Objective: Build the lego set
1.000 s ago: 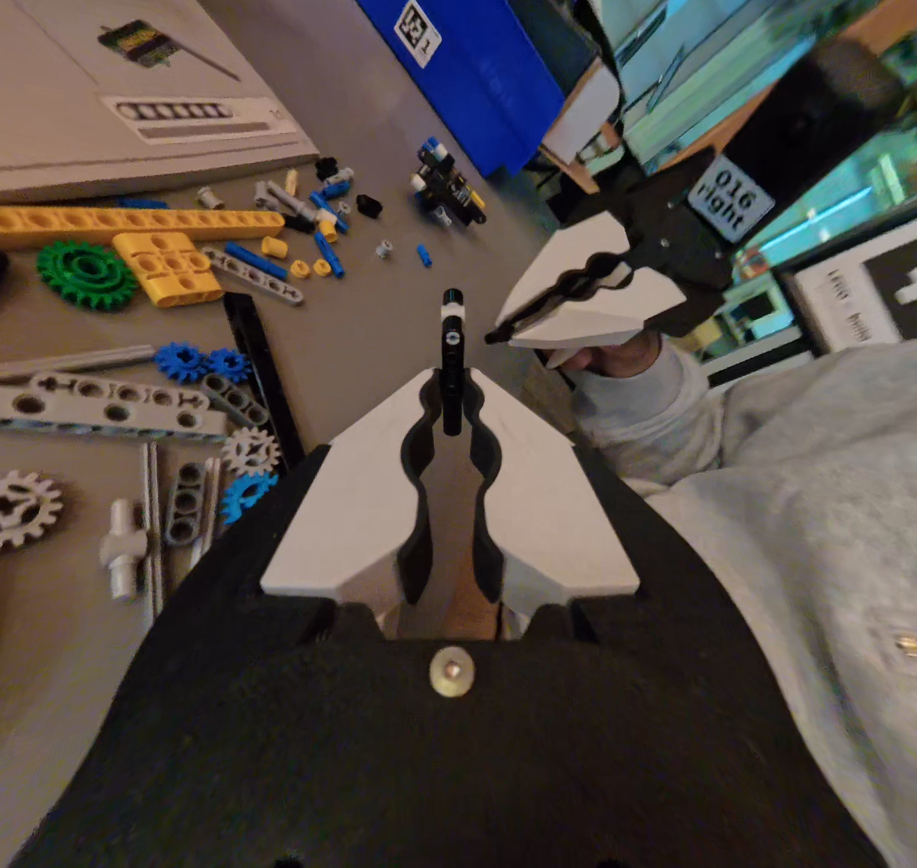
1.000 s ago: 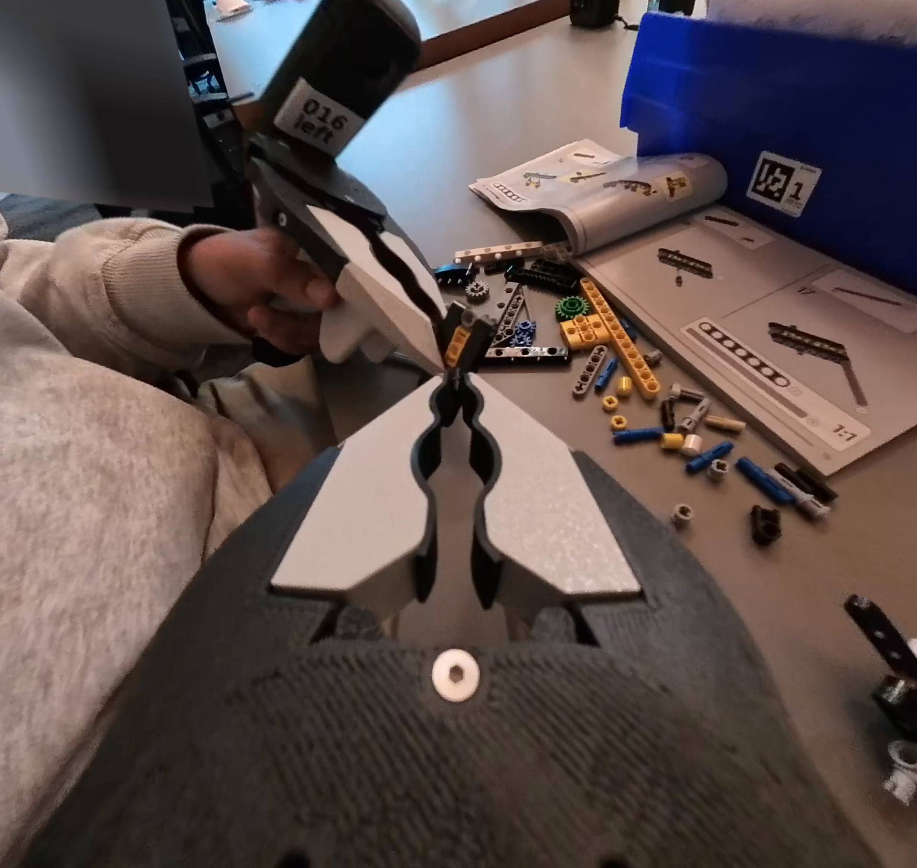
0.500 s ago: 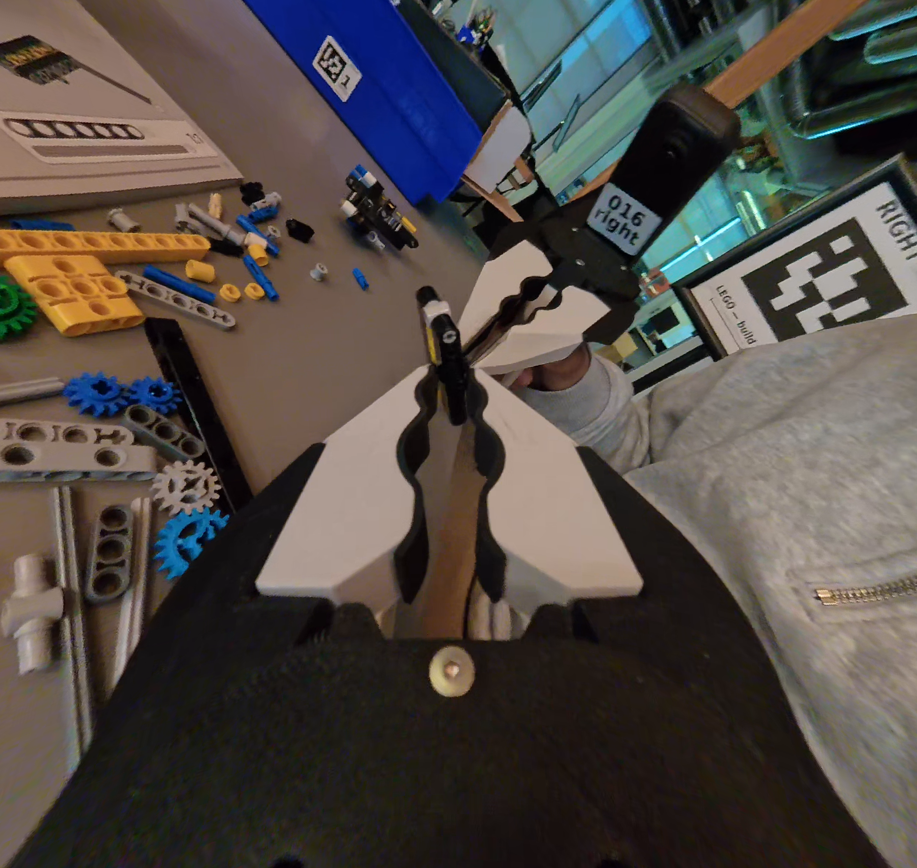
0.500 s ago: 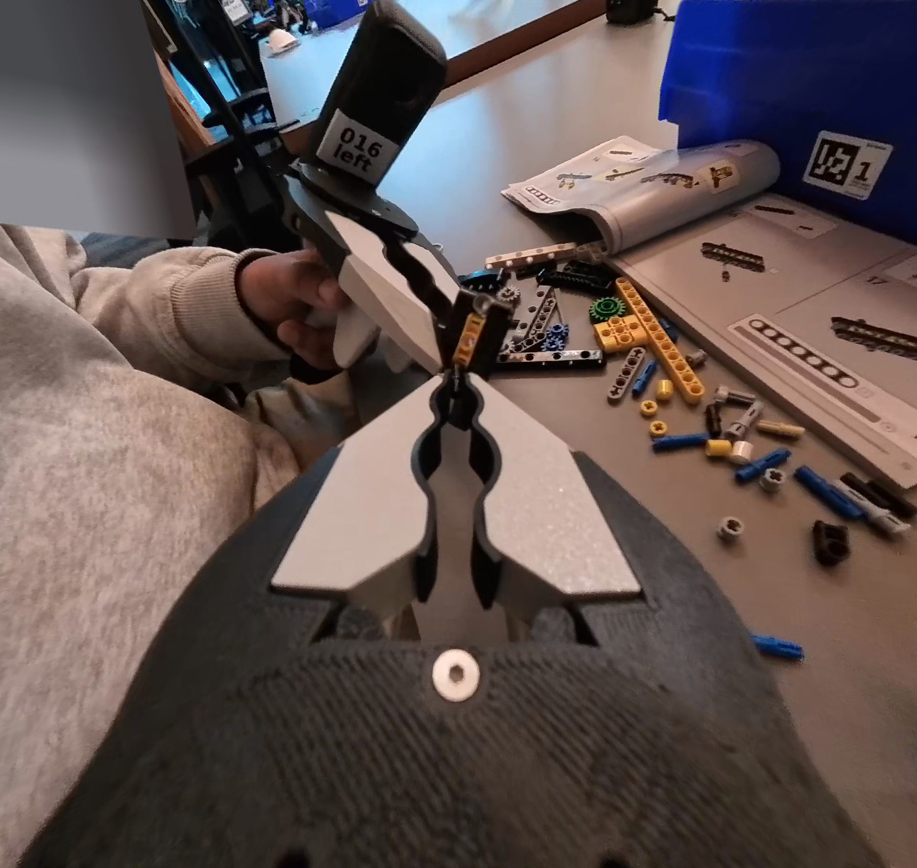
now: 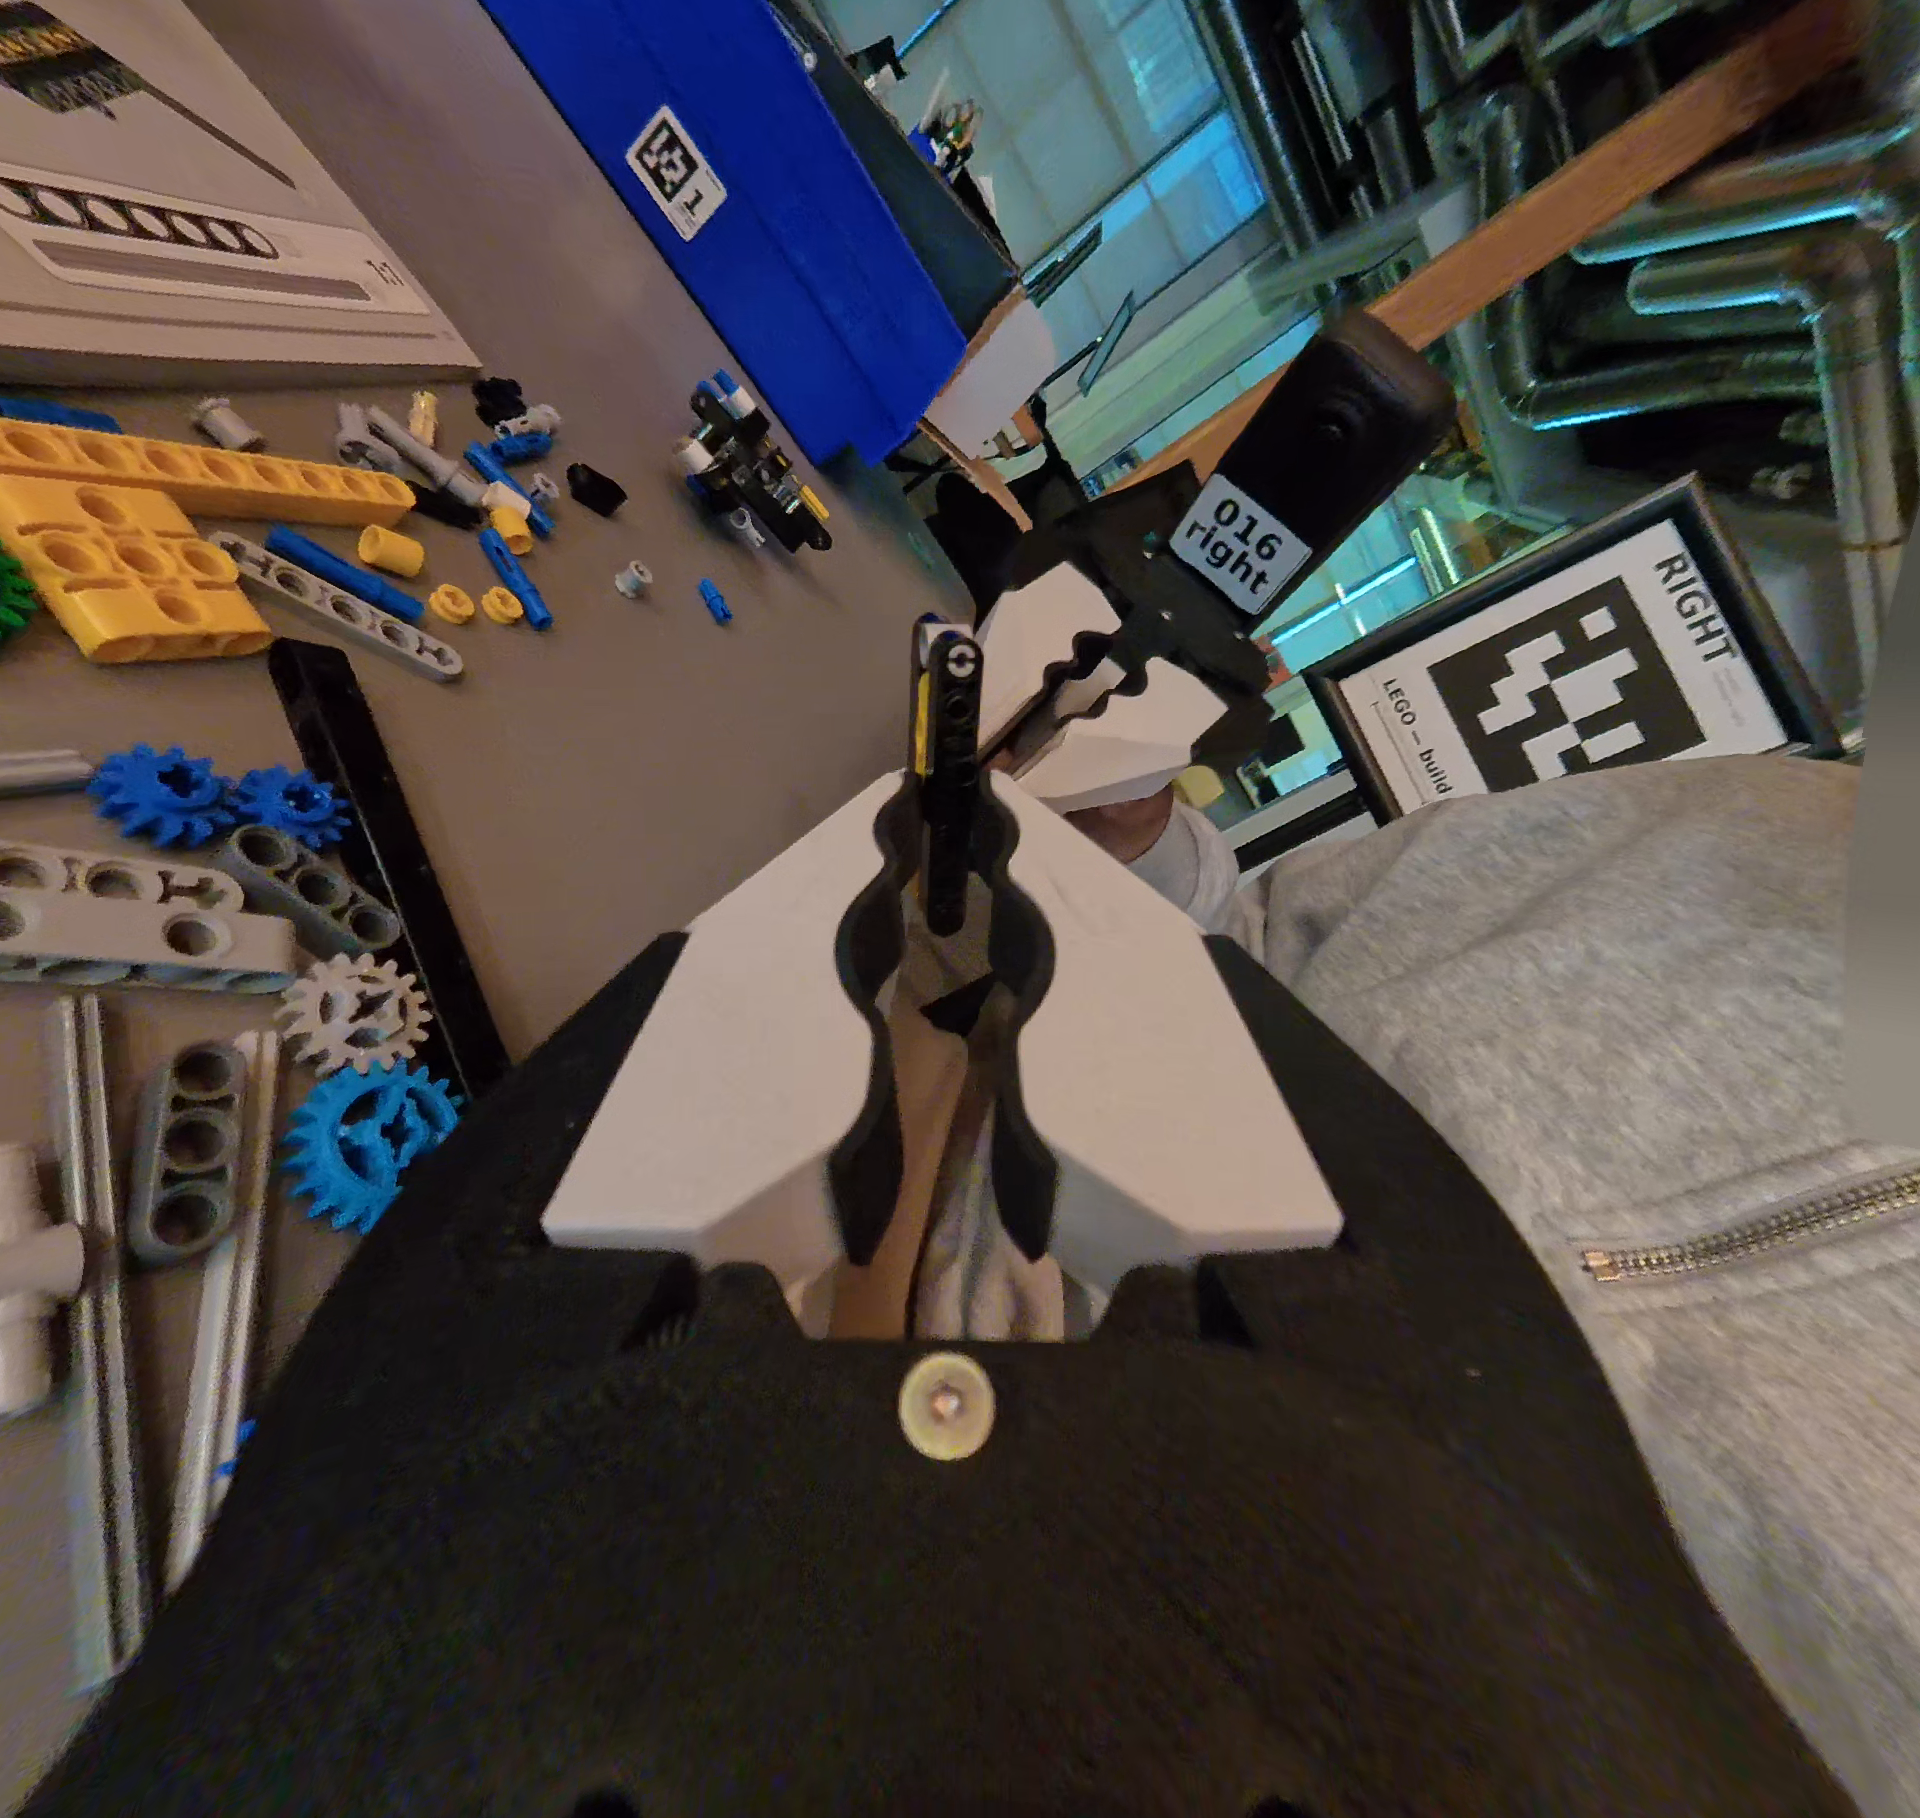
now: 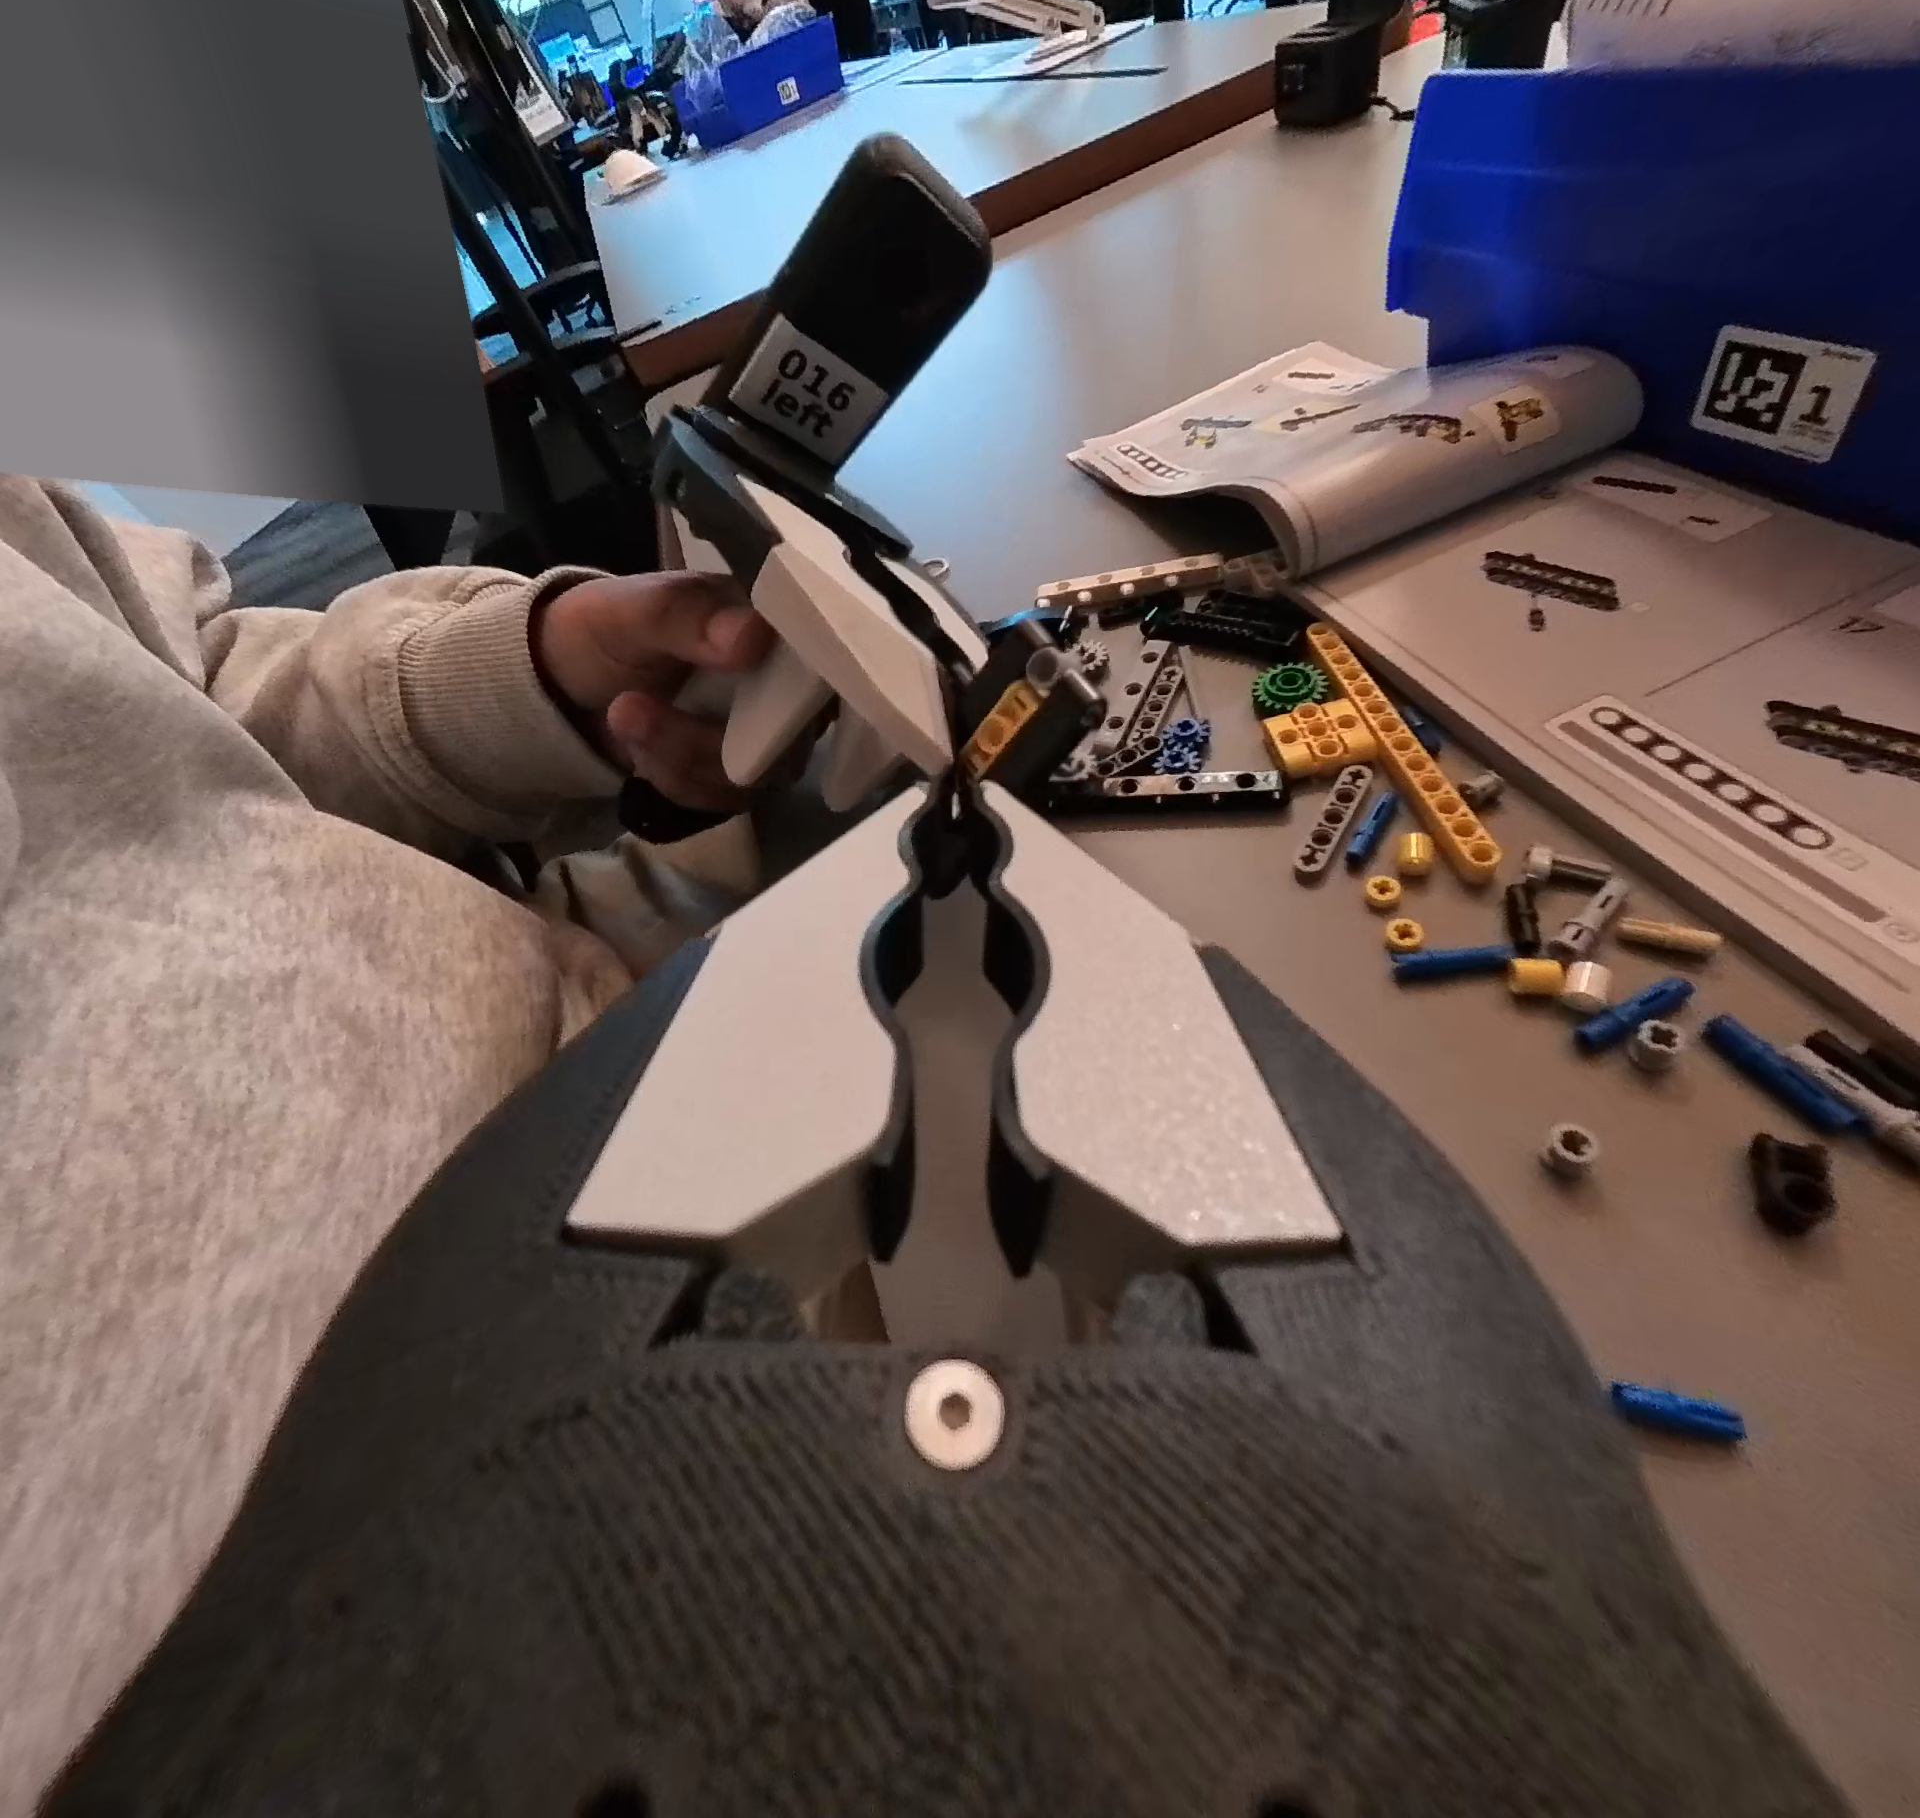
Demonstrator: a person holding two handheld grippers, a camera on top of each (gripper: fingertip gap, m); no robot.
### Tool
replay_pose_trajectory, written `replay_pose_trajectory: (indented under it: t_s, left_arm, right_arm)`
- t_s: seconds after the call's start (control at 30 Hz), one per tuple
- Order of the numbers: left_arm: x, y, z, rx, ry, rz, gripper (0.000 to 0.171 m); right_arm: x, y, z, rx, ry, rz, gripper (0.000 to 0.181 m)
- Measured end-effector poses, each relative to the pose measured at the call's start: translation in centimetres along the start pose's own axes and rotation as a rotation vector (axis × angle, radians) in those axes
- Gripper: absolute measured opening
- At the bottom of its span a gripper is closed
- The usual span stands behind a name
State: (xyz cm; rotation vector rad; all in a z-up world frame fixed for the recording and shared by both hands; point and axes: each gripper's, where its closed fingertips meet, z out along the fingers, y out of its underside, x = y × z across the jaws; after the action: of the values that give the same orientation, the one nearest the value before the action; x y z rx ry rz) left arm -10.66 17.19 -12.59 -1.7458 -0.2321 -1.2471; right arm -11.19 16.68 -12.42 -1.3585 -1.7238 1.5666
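Observation:
My left gripper is shut on a small black lego assembly with a yellow part on one side and a white-grey end, held in the air above the table edge. In the right wrist view the same assembly sticks out of the left gripper. My right gripper is shut on a small black piece, hard to make out, with its tips touching the assembly's lower end. It also shows in the left wrist view, its tips hidden behind the assembly.
Loose pieces lie across the grey table: yellow beams, blue gears, grey beams, axles, blue pins. A small built sub-assembly, an open instruction booklet and a blue bin are farther off. A person's grey sleeves flank both grippers. My two grippers' fingertips are within a few centimetres of each other.
The two grippers have closed in on each other: a second ago the right gripper's tips stood apart from the assembly, now they meet it. Both views have swung and the assembly has tilted.

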Motion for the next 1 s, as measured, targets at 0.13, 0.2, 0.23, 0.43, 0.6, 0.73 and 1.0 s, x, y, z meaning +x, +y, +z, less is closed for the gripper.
replay_pose_trajectory:
  t_s: [0.13,0.2,0.23,0.43,0.6,0.73,1.0]
  left_arm:
    - [0.1,-0.3,0.0,0.026,0.023,-0.044,0.008]
    - [0.1,-0.4,-0.1,0.04,0.033,-0.065,0.008]
    - [0.1,-0.5,-0.1,0.045,0.041,-0.076,0.008]
    - [0.7,-0.8,-0.1,0.07,0.106,-0.15,0.008]
    - [1.0,-0.8,0.0,0.081,0.146,-0.192,0.008]
    - [1.1,-0.9,0.0,0.083,0.156,-0.21,0.008]
    - [1.3,-0.7,0.0,0.072,0.174,-0.213,0.008]
  right_arm:
    - [0.0,-0.3,0.0,0.019,0.012,-0.025,0.004]
    - [-0.1,-0.4,-0.1,0.026,0.018,-0.049,0.009]
    - [-0.1,-0.5,-0.1,0.028,0.023,-0.066,0.011]
    - [0.0,-0.7,-0.3,0.015,0.14,-0.289,0.013]
    - [-0.2,-1.2,-0.5,0.021,0.241,-0.482,0.008]
    - [-0.4,-1.1,-0.4,0.013,0.274,-0.571,0.003]
    - [-0.7,-1.1,-0.5,0.014,0.23,-0.539,0.003]
